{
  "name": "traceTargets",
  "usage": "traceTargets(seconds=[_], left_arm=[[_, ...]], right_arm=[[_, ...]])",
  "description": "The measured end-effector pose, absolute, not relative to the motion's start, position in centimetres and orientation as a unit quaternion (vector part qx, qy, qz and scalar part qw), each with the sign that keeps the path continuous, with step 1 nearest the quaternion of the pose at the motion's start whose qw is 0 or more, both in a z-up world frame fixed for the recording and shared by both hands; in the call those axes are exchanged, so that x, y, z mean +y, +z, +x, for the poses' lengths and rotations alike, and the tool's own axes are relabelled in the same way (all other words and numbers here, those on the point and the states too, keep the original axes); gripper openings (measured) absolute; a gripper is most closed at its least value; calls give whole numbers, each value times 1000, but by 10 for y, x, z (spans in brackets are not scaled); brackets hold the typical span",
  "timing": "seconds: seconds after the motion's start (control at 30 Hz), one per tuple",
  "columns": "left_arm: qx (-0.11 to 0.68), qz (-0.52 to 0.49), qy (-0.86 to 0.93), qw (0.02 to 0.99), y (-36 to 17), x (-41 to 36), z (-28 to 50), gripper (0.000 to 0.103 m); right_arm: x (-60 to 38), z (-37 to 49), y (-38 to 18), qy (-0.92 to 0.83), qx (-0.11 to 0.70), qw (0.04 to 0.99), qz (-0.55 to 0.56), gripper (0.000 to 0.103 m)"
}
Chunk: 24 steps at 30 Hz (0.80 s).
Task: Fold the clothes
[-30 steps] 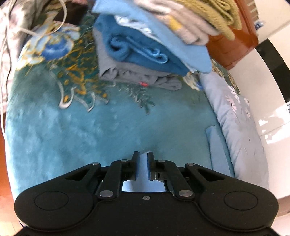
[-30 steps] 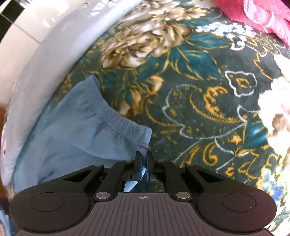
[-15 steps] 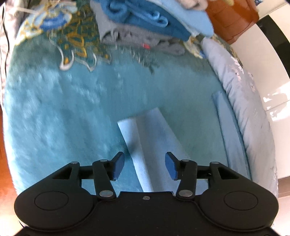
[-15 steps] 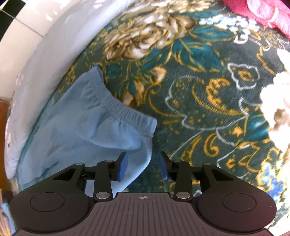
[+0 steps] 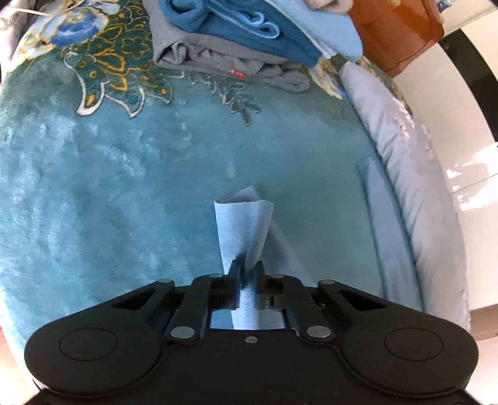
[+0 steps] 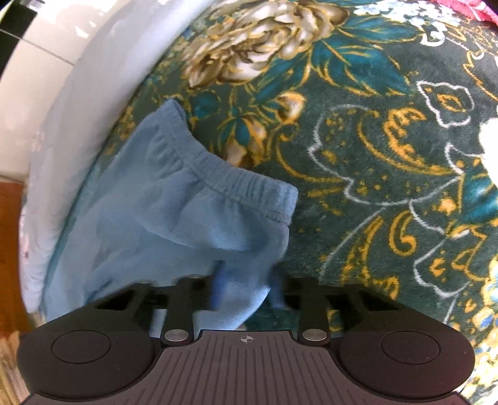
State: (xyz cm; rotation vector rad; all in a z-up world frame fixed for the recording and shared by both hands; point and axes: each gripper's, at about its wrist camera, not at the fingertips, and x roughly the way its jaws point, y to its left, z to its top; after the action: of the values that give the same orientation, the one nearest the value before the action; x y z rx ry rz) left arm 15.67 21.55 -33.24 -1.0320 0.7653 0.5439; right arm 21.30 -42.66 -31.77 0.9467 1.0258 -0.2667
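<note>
Light blue trousers (image 6: 174, 218) lie on the teal flowered blanket (image 6: 373, 155), with the elastic waistband (image 6: 218, 174) toward the bed's edge. In the right wrist view my right gripper (image 6: 247, 280) is blurred. Its jaws are closing around a bunched fold below the waistband, and the fingers still stand apart. In the left wrist view my left gripper (image 5: 247, 264) is shut on the trousers' leg end (image 5: 242, 224), which stands up in a pinched fold above the plain teal blanket (image 5: 109, 187). Another strip of the same blue cloth (image 5: 373, 202) lies to the right.
A stack of folded clothes (image 5: 233, 37), grey at the bottom and blue above, sits at the far end of the blanket. A pale grey sheet edge (image 5: 414, 187) borders the bed, with brown wooden furniture (image 5: 395, 31) behind it. Red cloth (image 6: 467, 9) shows at the top right.
Both grippers opened and let go of the cloth, shifted along it, and came together again. The left has shut on the leg end; the right is closing lower on the trousers.
</note>
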Motion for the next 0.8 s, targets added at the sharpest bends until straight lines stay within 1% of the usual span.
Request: traceTargets(seconds=[0.03, 0.13, 0.4, 0.67, 0.8], left_arm=[[347, -482, 250, 765, -329, 216, 158, 1], [332, -506, 248, 756, -319, 220, 162, 0], [326, -483, 238, 777, -280, 224, 209, 0], [343, -433, 210, 806, -256, 217, 305, 0], [359, -398, 214, 817, -255, 209, 365, 0]], right_arm=[[-428, 213, -317, -122, 469, 759, 436, 8], [-435, 213, -311, -122, 461, 759, 443, 6], [-443, 231, -285, -100, 413, 779, 461, 4], [-455, 277, -273, -91, 386, 789, 468, 4], [-462, 306, -269, -92, 372, 801, 460, 3]])
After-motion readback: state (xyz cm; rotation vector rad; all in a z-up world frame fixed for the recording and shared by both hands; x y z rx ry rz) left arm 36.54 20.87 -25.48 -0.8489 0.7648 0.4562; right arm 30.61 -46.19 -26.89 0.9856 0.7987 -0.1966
